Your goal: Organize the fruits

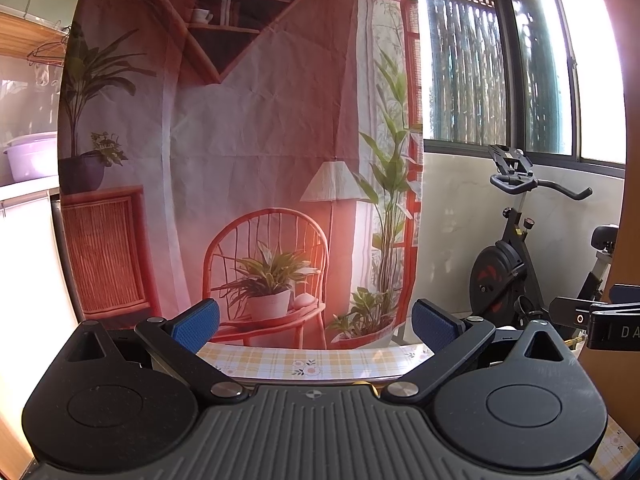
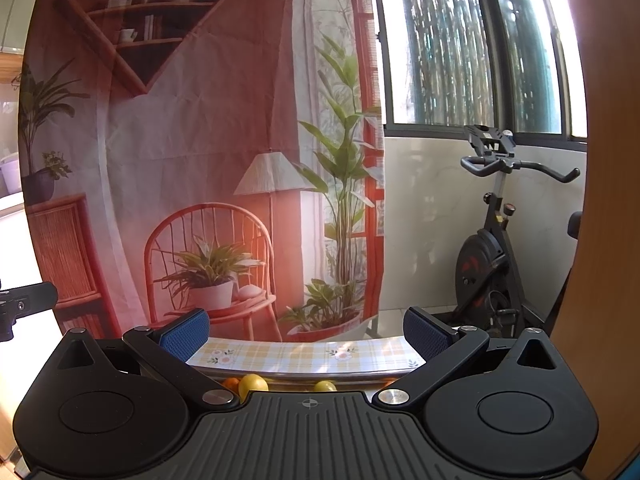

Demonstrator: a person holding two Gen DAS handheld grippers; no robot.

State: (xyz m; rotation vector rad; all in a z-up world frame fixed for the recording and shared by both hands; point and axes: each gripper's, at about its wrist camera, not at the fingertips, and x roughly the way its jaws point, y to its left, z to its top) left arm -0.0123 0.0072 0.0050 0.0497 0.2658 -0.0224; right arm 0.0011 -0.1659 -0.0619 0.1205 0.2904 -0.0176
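Two tools, both level and aimed past the worktop [image 1: 312,360]. Left wrist: left tool [image 1: 316,326] spread wide, empty; no fruit visible. Right wrist: right tool [image 2: 306,330] wide, empty; yellow fruit [image 2: 253,384] lies just below. I should pitch down before closing.

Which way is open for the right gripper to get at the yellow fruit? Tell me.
Probably downward: the right gripper has its jaws wide open and empty, and the yellow fruit lies just below them with nothing in between, though it is half hidden by the gripper's body.
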